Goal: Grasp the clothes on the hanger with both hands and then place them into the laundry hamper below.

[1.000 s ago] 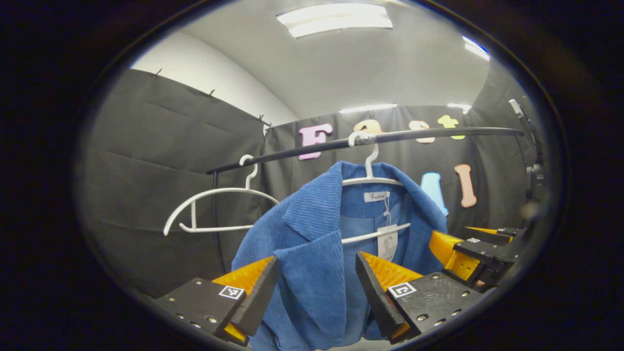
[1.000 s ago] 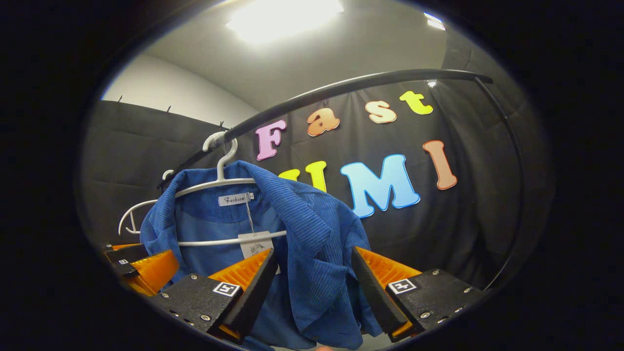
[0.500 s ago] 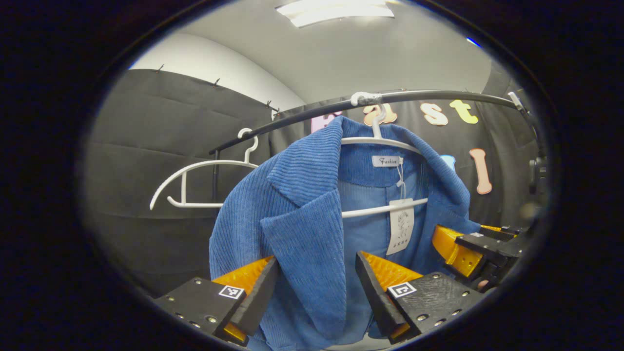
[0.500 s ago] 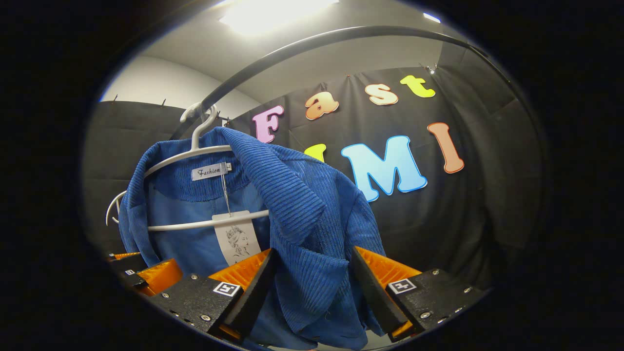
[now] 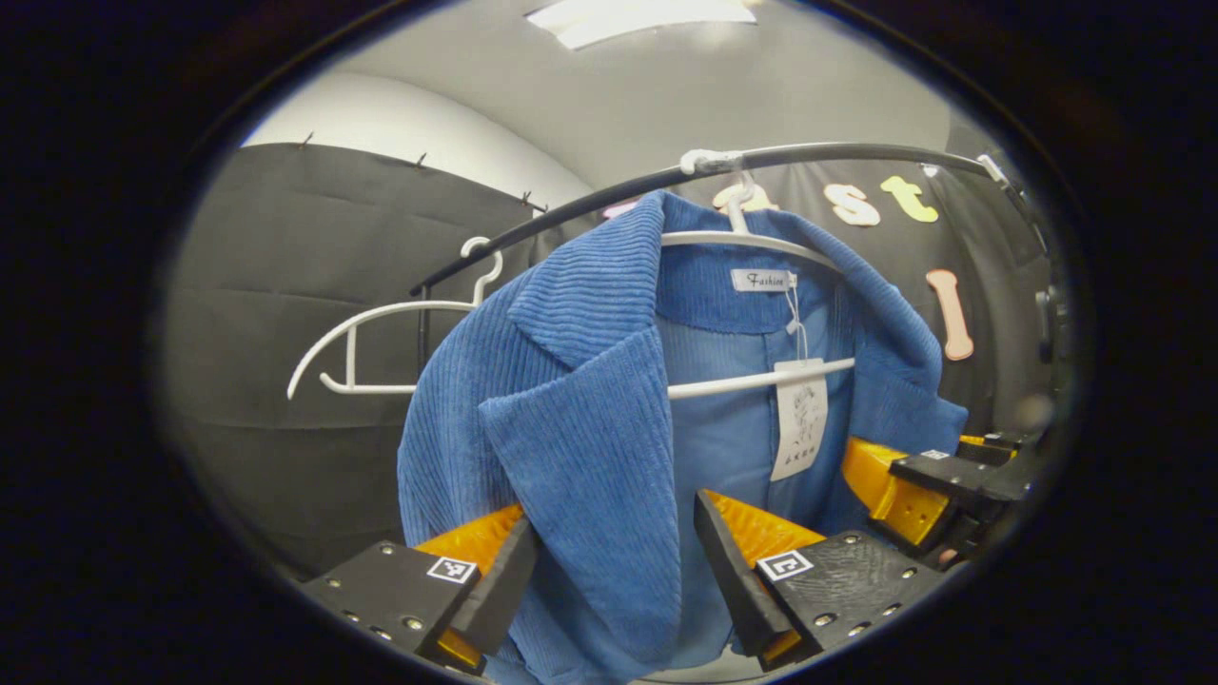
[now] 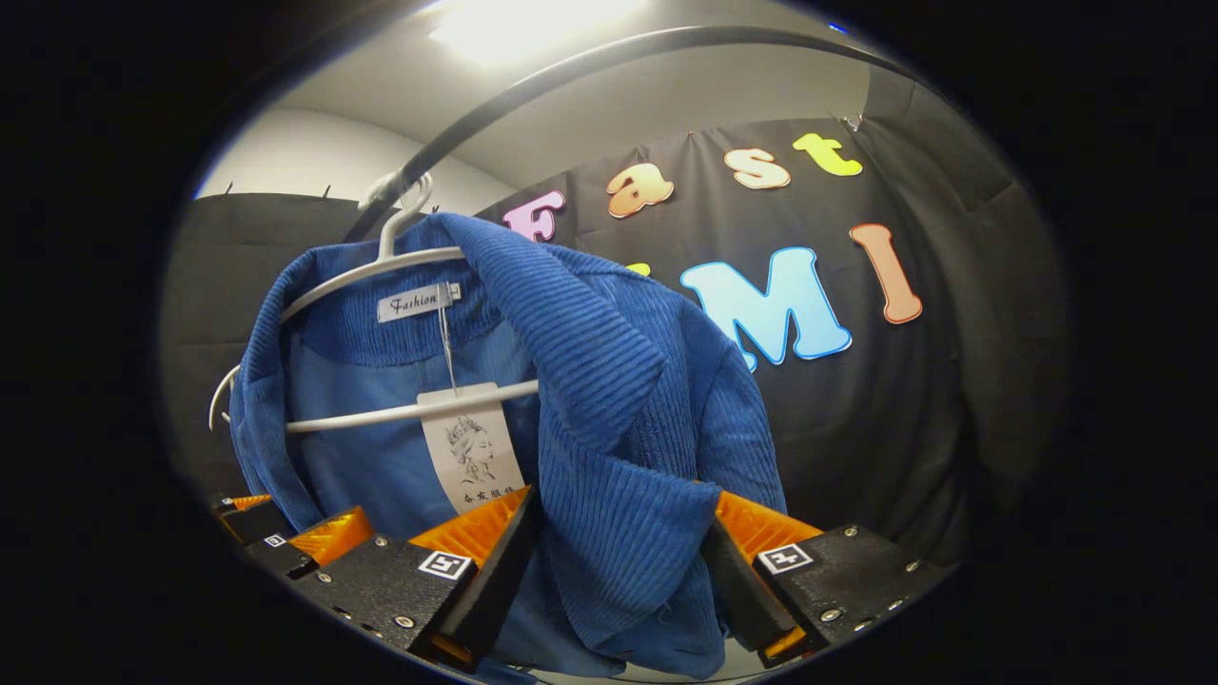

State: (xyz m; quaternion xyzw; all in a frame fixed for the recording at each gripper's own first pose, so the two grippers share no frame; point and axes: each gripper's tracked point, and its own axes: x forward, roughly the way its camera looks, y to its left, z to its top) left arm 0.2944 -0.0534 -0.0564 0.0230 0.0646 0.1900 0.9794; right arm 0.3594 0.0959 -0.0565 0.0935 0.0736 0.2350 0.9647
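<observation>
A blue jacket (image 5: 580, 428) hangs on a white hanger (image 5: 752, 238) from the black rail (image 5: 837, 152), a paper tag (image 5: 799, 419) dangling inside its collar. The left gripper (image 5: 617, 552) has its fingers spread wide around one lapel, not pressing it. The right gripper (image 6: 618, 552) stands the same way, fingers apart on either side of the other lapel. A second, bare hanger (image 5: 381, 323) hangs farther along the rail.
</observation>
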